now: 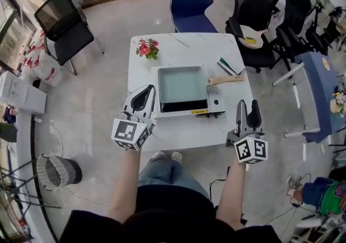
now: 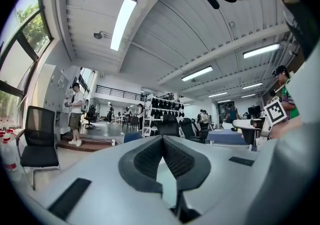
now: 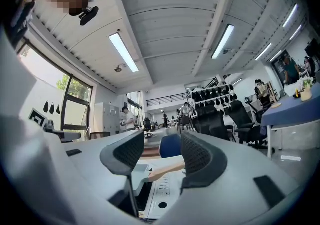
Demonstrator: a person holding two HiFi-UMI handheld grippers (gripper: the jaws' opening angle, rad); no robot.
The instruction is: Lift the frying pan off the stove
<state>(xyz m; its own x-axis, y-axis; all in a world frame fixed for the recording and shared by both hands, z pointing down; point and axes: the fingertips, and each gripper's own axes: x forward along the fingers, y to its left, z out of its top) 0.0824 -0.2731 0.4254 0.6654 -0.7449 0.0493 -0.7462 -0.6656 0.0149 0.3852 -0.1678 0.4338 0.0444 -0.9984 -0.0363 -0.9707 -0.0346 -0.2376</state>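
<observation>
White table (image 1: 184,47) carries the square frying pan (image 1: 181,83), sitting on the stove (image 1: 215,108). Near its front edge, the left gripper (image 1: 148,88) is clenched on nothing. The right gripper (image 1: 247,105) hangs released and empty.

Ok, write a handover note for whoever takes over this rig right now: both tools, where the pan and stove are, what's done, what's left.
Left tool: shut and empty, at the left side of the stove.
Right tool: open and empty, off the stove's front right corner, short of the handle.
The square pale grey frying pan sits on the white tabletop stove in the middle of the white table, with its wooden handle pointing right.
Done: nothing, the pan is not yet gripped.
Left: probably close the right tool on the handle and lift the pan clear.
</observation>
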